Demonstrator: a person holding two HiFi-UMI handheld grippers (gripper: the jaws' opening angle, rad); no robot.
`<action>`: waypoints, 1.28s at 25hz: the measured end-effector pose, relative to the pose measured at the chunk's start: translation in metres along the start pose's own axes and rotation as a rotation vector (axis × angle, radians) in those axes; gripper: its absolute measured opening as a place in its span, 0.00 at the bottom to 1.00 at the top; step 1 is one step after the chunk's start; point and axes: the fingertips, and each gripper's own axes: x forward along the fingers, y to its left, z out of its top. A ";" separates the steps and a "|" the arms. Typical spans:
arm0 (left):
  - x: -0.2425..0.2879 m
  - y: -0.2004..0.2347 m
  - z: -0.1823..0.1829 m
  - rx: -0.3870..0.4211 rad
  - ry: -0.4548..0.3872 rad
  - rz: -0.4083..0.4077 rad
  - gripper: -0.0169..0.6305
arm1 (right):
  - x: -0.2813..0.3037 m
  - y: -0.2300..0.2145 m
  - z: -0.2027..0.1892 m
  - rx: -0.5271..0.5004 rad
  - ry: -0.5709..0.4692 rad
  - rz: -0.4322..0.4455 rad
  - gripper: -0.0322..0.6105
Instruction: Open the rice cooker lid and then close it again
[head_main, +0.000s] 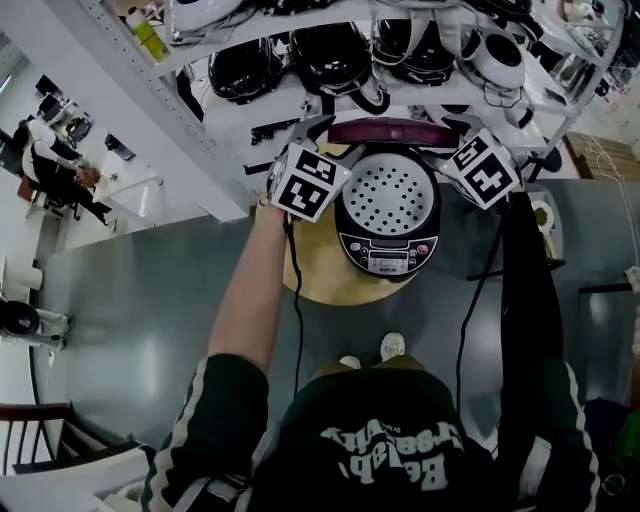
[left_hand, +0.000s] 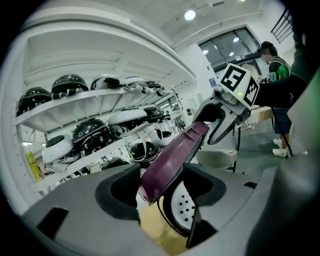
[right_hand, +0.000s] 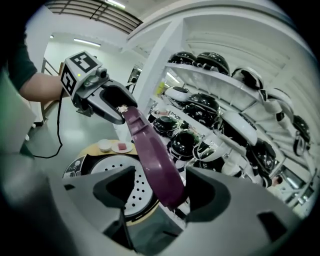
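The rice cooker (head_main: 388, 250) stands on a round wooden table (head_main: 315, 275), its purple lid (head_main: 390, 131) raised upright at the back and the perforated inner plate (head_main: 388, 195) uncovered. My left gripper (head_main: 322, 135) is at the lid's left end and my right gripper (head_main: 455, 130) at its right end. In the left gripper view the lid (left_hand: 172, 160) runs between that gripper's (left_hand: 162, 192) wide jaws, with a gap to the pads. In the right gripper view the lid (right_hand: 152, 155) likewise lies between the open jaws of the right gripper (right_hand: 160, 192).
White shelves with several helmets (head_main: 330, 55) stand right behind the cooker. Two small dishes (right_hand: 112, 146) sit on the table's far side. A grey chair (left_hand: 217, 157) and a standing person (left_hand: 277, 75) are off to the right; cables hang from both grippers.
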 end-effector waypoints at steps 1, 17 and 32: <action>-0.004 -0.006 -0.004 0.001 0.007 -0.007 0.45 | -0.002 0.007 -0.003 0.001 0.006 0.001 0.56; -0.037 -0.080 -0.068 0.010 0.108 -0.061 0.47 | -0.016 0.101 -0.041 0.031 0.049 0.064 0.56; -0.037 -0.123 -0.108 -0.065 0.145 -0.137 0.46 | -0.004 0.144 -0.077 0.097 0.081 0.138 0.55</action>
